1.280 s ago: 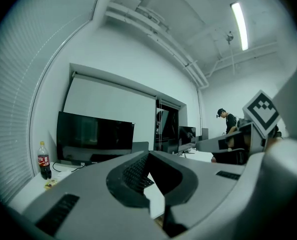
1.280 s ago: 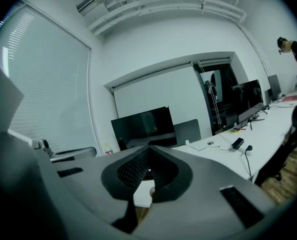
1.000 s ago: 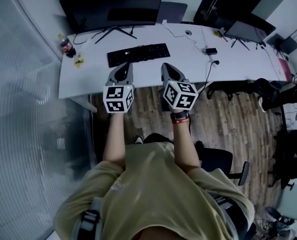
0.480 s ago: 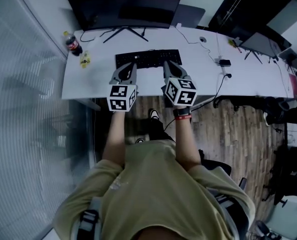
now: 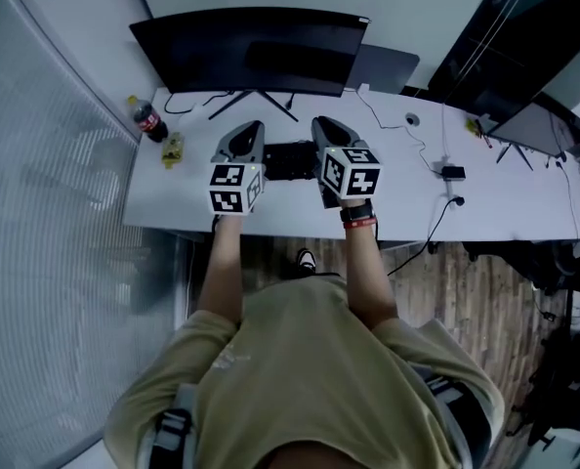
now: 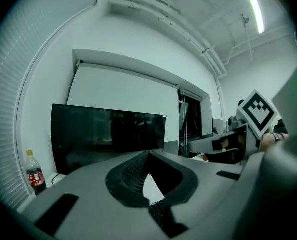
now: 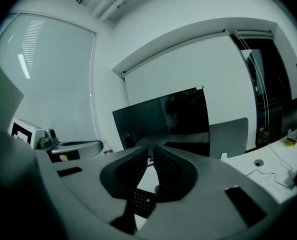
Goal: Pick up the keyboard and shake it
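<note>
The black keyboard [image 5: 288,159] lies on the white desk [image 5: 173,198] in front of the monitor; only its middle shows between my two grippers. My left gripper [image 5: 251,130] hovers over its left end, jaws shut and empty, with keys [image 6: 161,216] visible beneath them. My right gripper [image 5: 321,125] hangs over the right end. Its jaws are just opening, with a narrow slit between the pads and nothing in it. The keyboard [image 7: 142,202] lies below them. Whether either gripper touches the keyboard I cannot tell.
A wide black monitor [image 5: 261,52] stands at the back of the desk. A cola bottle [image 5: 151,120] and a small yellow item [image 5: 173,149] sit at the left end. Cables and a small adapter [image 5: 453,172] lie to the right. The person stands at the desk's front edge.
The person has stepped up to the desk. Both grippers went forward from the front edge to over the keyboard's two ends.
</note>
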Available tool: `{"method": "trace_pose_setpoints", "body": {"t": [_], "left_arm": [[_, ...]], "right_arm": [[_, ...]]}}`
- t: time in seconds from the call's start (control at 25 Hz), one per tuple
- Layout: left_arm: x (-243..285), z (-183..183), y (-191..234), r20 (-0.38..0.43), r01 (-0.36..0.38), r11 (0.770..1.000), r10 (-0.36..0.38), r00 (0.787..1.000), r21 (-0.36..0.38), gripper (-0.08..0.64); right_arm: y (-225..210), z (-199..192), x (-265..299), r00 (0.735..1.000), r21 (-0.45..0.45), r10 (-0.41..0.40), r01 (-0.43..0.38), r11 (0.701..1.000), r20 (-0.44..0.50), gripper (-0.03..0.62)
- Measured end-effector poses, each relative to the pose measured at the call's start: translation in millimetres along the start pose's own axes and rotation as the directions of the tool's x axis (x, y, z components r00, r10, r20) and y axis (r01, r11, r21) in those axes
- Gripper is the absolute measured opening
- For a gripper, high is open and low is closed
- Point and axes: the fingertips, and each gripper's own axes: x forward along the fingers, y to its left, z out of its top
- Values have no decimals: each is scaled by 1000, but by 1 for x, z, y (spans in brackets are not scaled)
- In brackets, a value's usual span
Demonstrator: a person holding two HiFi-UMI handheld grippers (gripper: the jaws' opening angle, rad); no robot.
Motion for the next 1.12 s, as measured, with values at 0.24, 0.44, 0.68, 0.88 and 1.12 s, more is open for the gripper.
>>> {"method": "trace_pose_setpoints", "body": {"t": [0.24,0.44,0.68,0.88,1.12], "left_arm": [[51,-25,23,-46,-51,999,52,998,10,59],[66,-65,50,-155,-57,997,47,987,-56,150],[72,-111,76,-270,-67,990,31,962,-124,231],[75,-155,93,-365,-20,990,-34,930,-143,322],[75,-213,123,-481,45,988,-110,870,-145,363]], "right_arm": [[-53,-19,47,990,-20,98,-100,995,-102,145],[-102,-61,62,971,32,145,-142,989,-190,205],[-146,-109,71,950,38,145,-140,989,-276,274],[-173,-131,84,943,-21,106,-119,993,-316,350],[-205,-160,97,916,3,81,-87,996,-394,370]]}}
